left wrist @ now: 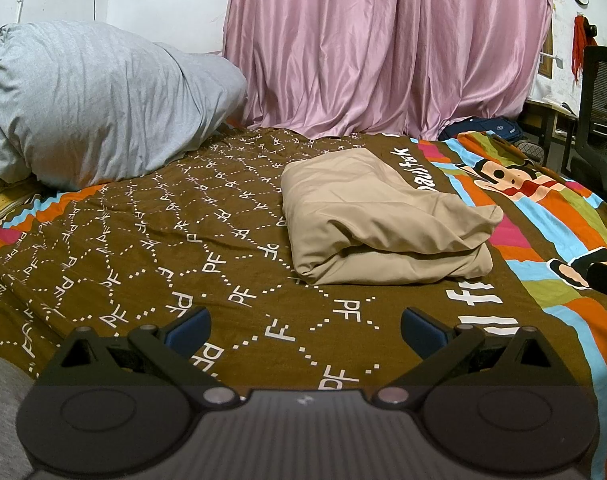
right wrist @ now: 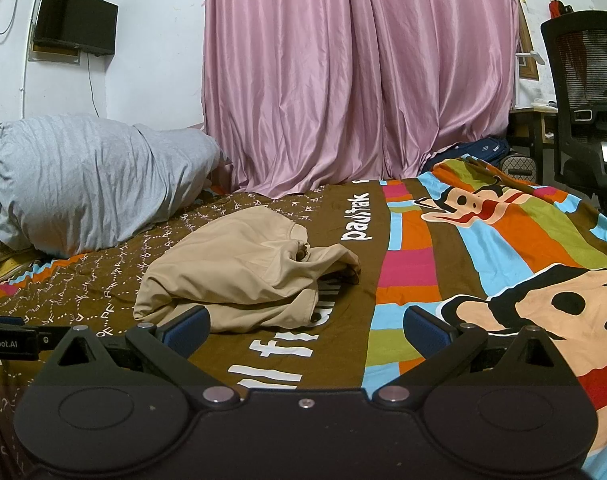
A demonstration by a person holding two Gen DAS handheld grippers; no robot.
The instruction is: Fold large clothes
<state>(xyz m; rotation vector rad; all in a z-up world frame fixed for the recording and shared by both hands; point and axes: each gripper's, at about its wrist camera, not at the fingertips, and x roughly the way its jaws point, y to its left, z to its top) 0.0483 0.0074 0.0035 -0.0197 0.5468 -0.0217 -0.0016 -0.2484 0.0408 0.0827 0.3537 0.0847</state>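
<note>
Nearest, the left gripper (left wrist: 305, 330) and right gripper (right wrist: 307, 330) both hover spread wide and empty above the brown patterned bedspread (left wrist: 143, 248). Just beyond them, the beige garment (left wrist: 379, 224) lies folded into a loose bundle on the bed's middle. Farther back sit a grey pillow (left wrist: 91, 100) and pink curtains (left wrist: 383, 40).

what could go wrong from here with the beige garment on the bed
The beige garment lies folded but loosely: its upper flap bulges and a bunched end sticks out to one side, so it may spring open if nudged. Both the left tool and the right tool are open and hold nothing; a one-sided pinch might catch only the top layer and drag the stack apart. The wrinkled bedspread could also get pinched along with it.
</note>
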